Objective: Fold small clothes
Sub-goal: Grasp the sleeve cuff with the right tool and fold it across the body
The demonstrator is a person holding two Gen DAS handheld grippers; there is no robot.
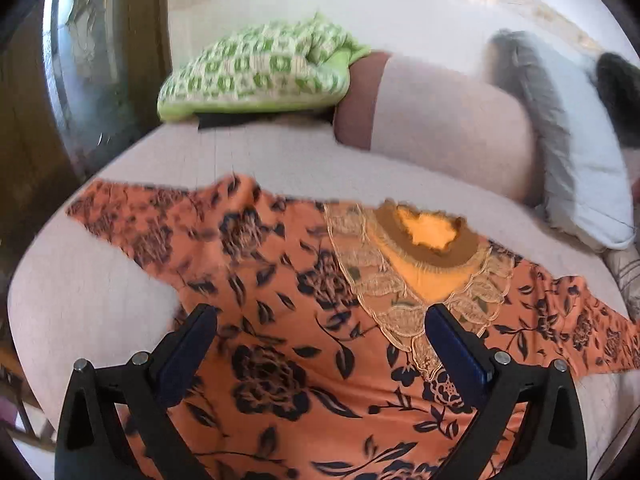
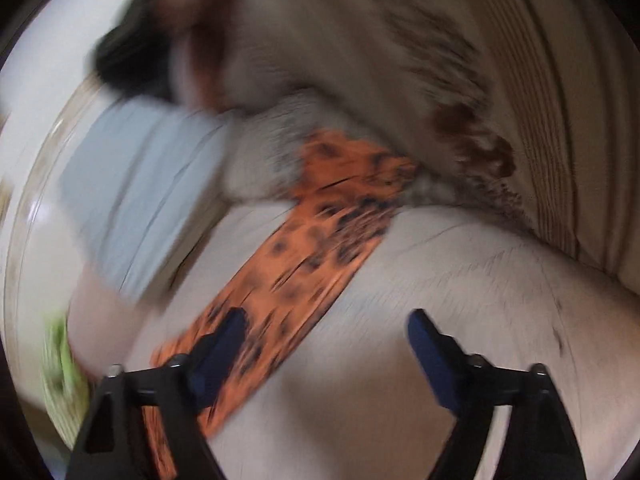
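An orange top with black flowers (image 1: 280, 288) lies spread flat on a pale cushioned seat (image 1: 92, 280), its lace-trimmed neck (image 1: 432, 248) facing away and both sleeves stretched out sideways. My left gripper (image 1: 322, 328) hovers open over the chest of the top, nothing between its fingers. In the blurred right wrist view, one orange sleeve (image 2: 320, 232) runs diagonally across the seat (image 2: 460, 272). My right gripper (image 2: 326, 328) is open above the seat, its left finger (image 2: 224, 340) over the sleeve and the right finger over bare fabric.
A green-and-white patterned cushion (image 1: 256, 68) rests at the back of the seat. A pale blue-grey pillow (image 1: 572, 152) leans at the right, also visible as the pillow (image 2: 132, 200). A striped brownish fabric (image 2: 440, 60) rises behind the sleeve. A dark wooden frame (image 1: 24, 140) stands at the left.
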